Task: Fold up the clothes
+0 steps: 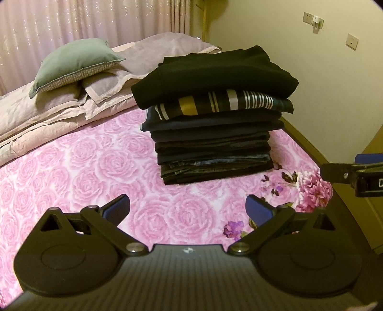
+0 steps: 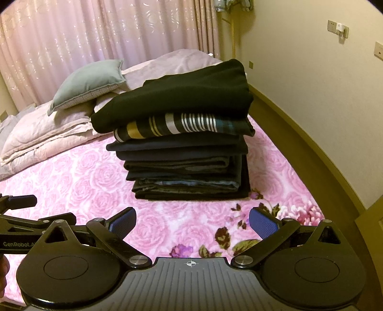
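One stack of folded clothes (image 1: pixel 213 124) stands on the pink rose-print bedspread (image 1: pixel 83 172), toward the right side of the bed, ahead of both tools and touching neither. A black garment (image 1: pixel 215 74) lies on top, overhanging the layers beneath; directly under it is one striped garment (image 1: pixel 215 105) with white and mustard bands; below that are dark folded pieces, with denim near the bottom, their exact count not discernible. The left gripper (image 1: pixel 188 209) hangs above the bedspread with its jaws spread wide and nothing between the blue pads (image 1: pixel 118 210). The right gripper (image 2: pixel 192 222) is likewise spread and empty, just beside the left one. Bare bedspread lies between tools and stack, with no obstruction. Behind and left of the stack: a folded pale quilt (image 1: pixel 47 117), at least one lilac pillow (image 1: pixel 107 83), and one green cushion (image 1: pixel 74 64) resting on top. Pink curtains (image 1: pixel 83 21) close the far side. The bed's right edge runs close to the stack; beyond it a dark frame rail (image 2: pixel 299 134) borders a cream wall (image 1: pixel 311 71) carrying wall plates, two visible in the left view.
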The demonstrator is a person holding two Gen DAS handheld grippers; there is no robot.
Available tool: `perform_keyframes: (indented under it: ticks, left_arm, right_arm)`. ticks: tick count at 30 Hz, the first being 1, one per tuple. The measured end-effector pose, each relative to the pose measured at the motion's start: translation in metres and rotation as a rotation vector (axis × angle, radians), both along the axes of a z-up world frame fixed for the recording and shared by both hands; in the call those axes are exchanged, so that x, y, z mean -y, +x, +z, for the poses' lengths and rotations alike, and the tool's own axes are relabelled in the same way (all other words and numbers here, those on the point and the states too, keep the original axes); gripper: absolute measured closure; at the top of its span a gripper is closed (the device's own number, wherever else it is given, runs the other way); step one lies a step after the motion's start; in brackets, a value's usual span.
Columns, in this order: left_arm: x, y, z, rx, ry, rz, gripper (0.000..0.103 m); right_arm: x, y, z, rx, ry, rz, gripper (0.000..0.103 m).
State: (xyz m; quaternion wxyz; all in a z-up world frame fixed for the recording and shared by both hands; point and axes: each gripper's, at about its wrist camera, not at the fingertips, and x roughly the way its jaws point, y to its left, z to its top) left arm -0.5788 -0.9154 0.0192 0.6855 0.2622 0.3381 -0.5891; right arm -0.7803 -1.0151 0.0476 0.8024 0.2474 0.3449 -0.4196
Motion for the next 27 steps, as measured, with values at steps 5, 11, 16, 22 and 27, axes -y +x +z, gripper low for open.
perform_keyframes:
  ticks: [5, 11, 16, 22, 27]
  left_arm:
    - [0.0015, 0.0001, -0.0001, 0.003, 0.000, 0.002, 0.002]
    - [0.0032, -0.0009, 0.0004, 0.009, 0.000, 0.003, 0.002]
    - [0.0045, -0.0020, 0.0005, 0.013, 0.001, 0.004, 0.002]
    - [0.0054, -0.0040, 0.0011, 0.017, 0.002, -0.001, 0.002]
    - [0.0072, -0.0078, 0.0016, 0.024, -0.001, -0.007, 0.002]
  right_arm:
    - [0.0010, 0.0001, 0.0010, 0.001, -0.005, 0.001, 0.000]
    - [0.0025, 0.0014, 0.0029, 0.004, -0.013, 0.004, 0.000]
    - [0.0042, 0.0018, 0.0039, 0.007, -0.014, 0.005, 0.000]
    - [0.0054, 0.0012, 0.0046, 0.009, -0.015, 0.008, 0.000]
    - [0.0077, -0.0013, 0.0062, 0.012, -0.016, 0.007, 0.000]
